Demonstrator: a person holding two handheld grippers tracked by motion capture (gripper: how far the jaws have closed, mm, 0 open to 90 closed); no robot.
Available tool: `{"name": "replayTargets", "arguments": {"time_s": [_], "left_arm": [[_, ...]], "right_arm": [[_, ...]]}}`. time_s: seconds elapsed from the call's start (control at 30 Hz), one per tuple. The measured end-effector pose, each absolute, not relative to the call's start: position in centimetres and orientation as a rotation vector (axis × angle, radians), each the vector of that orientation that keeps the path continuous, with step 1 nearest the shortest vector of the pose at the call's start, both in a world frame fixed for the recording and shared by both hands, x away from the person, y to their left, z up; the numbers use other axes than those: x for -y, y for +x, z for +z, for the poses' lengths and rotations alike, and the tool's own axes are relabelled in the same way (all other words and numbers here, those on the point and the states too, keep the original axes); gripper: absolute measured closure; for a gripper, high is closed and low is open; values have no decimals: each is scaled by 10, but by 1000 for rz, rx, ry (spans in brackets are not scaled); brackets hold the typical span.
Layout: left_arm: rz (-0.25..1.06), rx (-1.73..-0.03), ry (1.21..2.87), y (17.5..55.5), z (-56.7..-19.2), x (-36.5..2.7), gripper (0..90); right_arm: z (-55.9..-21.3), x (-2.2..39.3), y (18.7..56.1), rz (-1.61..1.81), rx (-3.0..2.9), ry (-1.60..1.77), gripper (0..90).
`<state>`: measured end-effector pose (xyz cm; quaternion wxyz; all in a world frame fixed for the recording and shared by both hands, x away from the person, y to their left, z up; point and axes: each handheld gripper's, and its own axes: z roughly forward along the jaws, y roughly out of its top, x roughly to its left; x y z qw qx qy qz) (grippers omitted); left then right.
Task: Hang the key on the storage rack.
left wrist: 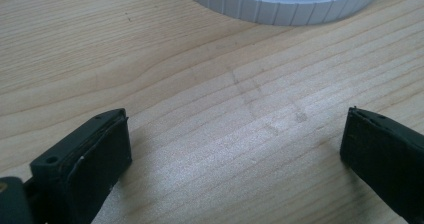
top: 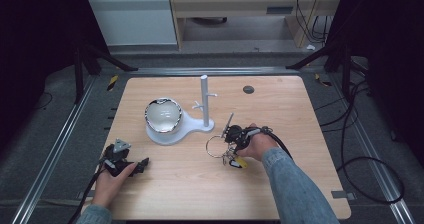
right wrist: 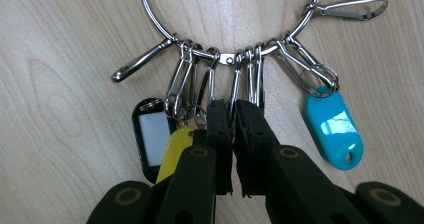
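Right gripper [right wrist: 232, 109] on key ring [right wrist: 230, 58] with unreadable tags [right wrist: 334, 129]

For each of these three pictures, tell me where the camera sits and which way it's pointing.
High view: above the person's side, looking forward and down on the table; both forearms enter from below.
Left gripper view: rides the left tool, facing bare wood and the white stand base; jaws apart.
Right gripper view: rides the right tool, shut on a clip of the key ring.
High and left views share the stand base.
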<state>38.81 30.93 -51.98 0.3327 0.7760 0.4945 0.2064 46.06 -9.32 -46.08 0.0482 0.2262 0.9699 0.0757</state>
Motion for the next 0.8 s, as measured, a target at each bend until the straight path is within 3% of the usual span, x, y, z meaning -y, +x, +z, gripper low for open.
{"name": "replayTargets", "arguments": {"time_s": [0.8], "left_arm": [[539, -1292, 2027, 388, -520, -309, 0]], "right_arm": [[-462, 93, 464, 253, -2971, 693, 887]]}}
